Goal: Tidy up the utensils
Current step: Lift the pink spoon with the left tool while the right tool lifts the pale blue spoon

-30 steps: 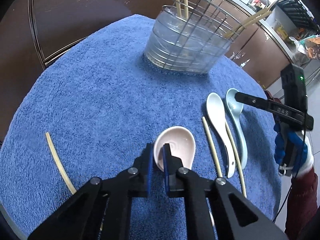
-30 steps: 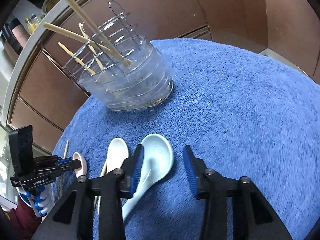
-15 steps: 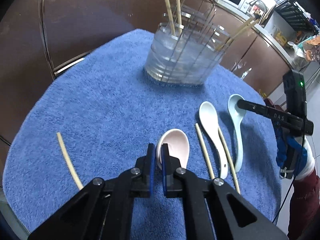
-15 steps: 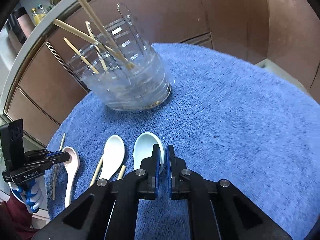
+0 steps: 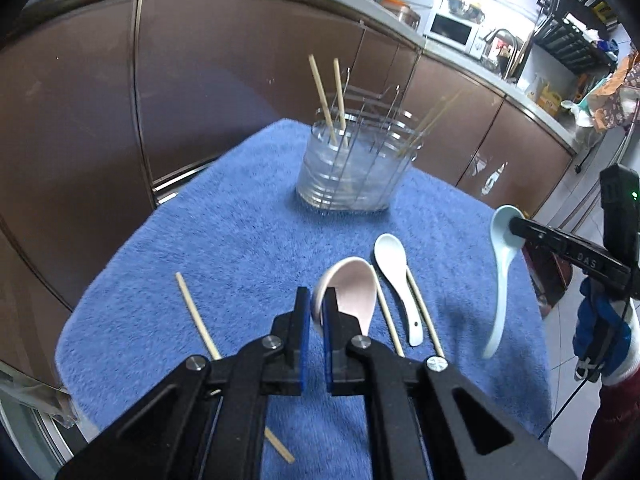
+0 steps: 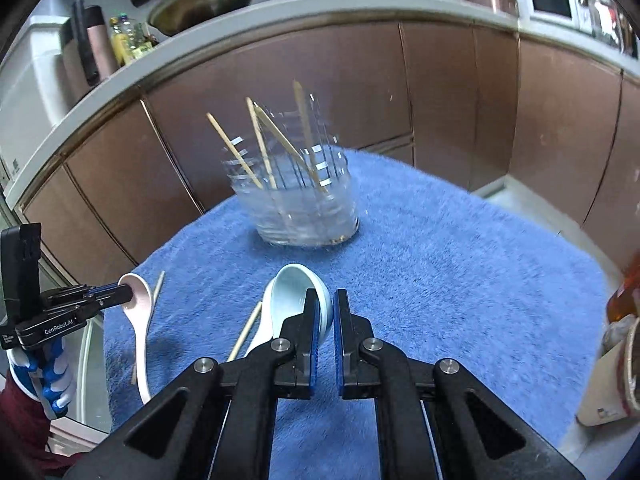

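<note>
My left gripper (image 5: 316, 308) is shut on the bowl rim of a pink spoon (image 5: 354, 292), which it holds above the blue towel (image 5: 240, 240). In the same view my right gripper (image 5: 514, 226) holds a light blue spoon (image 5: 502, 276) in the air, handle hanging down. The right wrist view shows the right gripper (image 6: 326, 312) shut on the light blue spoon (image 6: 292, 292), with the left gripper (image 6: 128, 292) and pink spoon (image 6: 140, 320) at the left. A white spoon (image 5: 394, 264) lies on the towel between two chopsticks (image 5: 386, 316). The clear utensil holder (image 5: 356, 176) with several chopsticks stands at the back.
One loose chopstick (image 5: 196, 316) lies on the towel's left side. Brown cabinet doors (image 5: 240, 80) curve behind the table. A paper cup (image 6: 616, 380) and an orange bottle (image 6: 626, 296) stand past the towel's right edge. A gloved hand (image 5: 600, 340) grips the right tool.
The right gripper's jaws closed on the light blue spoon. Both grippers then rose, lifting the pink and light blue spoons off the towel and bringing the holder and cabinets into fuller view.
</note>
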Motion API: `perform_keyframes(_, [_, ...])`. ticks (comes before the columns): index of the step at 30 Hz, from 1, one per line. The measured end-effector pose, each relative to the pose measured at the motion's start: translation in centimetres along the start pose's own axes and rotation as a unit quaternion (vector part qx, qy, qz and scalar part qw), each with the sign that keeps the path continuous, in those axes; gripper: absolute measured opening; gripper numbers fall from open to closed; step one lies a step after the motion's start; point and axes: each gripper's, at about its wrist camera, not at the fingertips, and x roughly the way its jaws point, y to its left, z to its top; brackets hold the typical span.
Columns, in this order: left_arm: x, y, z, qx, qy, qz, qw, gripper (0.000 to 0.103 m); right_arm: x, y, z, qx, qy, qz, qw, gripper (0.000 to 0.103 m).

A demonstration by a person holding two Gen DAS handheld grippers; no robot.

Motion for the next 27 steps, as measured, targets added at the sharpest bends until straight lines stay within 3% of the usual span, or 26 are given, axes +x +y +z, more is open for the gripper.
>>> perform_keyframes(17, [-11.9,-0.2,-1.8,-0.010,-0.124,0.010,0.9922,0.005,-12.2,7.3,-2.7,-0.045,-0.112,-0.054,0.991,0.007])
perform_keyframes(27, [-16.3,-1.8,3.1,0.009,-0.223,0.038,0.9741,0.005,-15.2,9.9,0.3,-0.071,-0.171,-0.070,0.980,0.007])
